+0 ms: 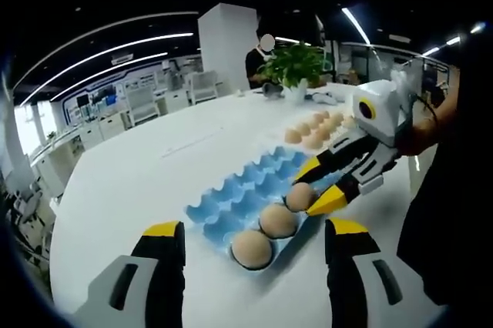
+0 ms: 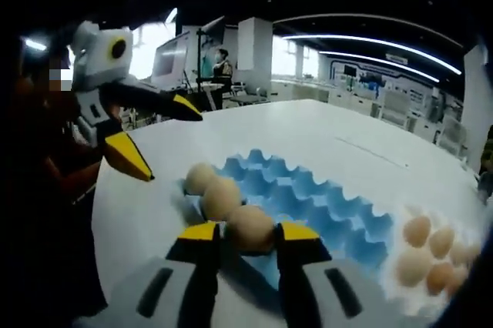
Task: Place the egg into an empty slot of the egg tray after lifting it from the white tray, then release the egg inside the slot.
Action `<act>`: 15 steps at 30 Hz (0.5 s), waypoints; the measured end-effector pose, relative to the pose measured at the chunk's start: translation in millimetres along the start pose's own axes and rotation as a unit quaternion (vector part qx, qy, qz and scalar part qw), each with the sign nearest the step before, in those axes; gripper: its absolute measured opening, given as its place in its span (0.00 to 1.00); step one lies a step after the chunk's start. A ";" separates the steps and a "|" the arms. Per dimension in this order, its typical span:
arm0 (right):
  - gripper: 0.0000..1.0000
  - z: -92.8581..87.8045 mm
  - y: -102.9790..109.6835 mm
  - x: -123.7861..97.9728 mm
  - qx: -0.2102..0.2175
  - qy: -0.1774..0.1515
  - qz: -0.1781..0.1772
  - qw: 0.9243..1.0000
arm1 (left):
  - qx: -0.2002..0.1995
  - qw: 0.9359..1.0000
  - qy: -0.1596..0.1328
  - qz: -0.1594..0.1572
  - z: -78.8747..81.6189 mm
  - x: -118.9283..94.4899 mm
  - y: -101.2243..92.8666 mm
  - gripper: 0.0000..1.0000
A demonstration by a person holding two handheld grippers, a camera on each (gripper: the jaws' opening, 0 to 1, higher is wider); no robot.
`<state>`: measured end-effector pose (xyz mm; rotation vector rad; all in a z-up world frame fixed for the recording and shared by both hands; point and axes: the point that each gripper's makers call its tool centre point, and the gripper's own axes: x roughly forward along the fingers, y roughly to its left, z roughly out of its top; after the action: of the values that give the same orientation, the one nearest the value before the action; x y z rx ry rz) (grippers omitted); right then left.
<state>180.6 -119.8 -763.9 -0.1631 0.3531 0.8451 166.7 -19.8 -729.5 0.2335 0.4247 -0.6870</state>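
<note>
- Yellow-tipped jaws of the left gripper (image 1: 250,239) rise at the bottom of the left gripper view, spread wide with nothing between them, hovering over the near end of the blue egg tray (image 1: 231,189).
- Just beyond those jaws, two eggs sit in the tray's near slots: the nearest egg (image 1: 252,249) and a second egg (image 1: 278,220) beside it.
- Further right along the same row, the right gripper (image 1: 314,189) is closed on the carried egg (image 1: 300,197), which sits low at the third slot, right beside the second egg.
- Seen from the right gripper view, the carried egg (image 2: 250,228) is pinched across its middle between the two yellow tips, with the tray's blue cups (image 2: 308,197) open around it.
- To the far right, the remaining eggs (image 2: 431,251) lie clustered on the white tray (image 2: 400,286), well apart from the filled slots.
- Handling, as I judge it: the egg is light, rigid but brittle, smooth and rounded, so it can slip or crack. A gentle hold across the widest part suits it, and the jaws should open slowly once the shell rests in the cup.
</note>
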 end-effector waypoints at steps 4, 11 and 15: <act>0.30 4.5 -40.3 -30.9 0.046 -0.032 -0.082 0.995 | 0.000 1.000 0.002 -0.002 -0.3 0.1 -3.4 0.73; 0.30 -22.3 -145.4 -117.0 0.113 -0.043 -0.290 0.949 | 0.001 1.000 0.000 -0.003 2.2 1.8 -5.9 0.73; 0.30 -41.5 -189.5 -169.8 0.118 -0.027 -0.383 0.916 | -0.002 1.000 0.001 -0.002 1.2 0.7 -7.7 0.73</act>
<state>210.1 -374.8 -739.7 -0.0424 0.3004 0.0256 162.4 -26.4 -729.3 0.2295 0.4294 -0.6901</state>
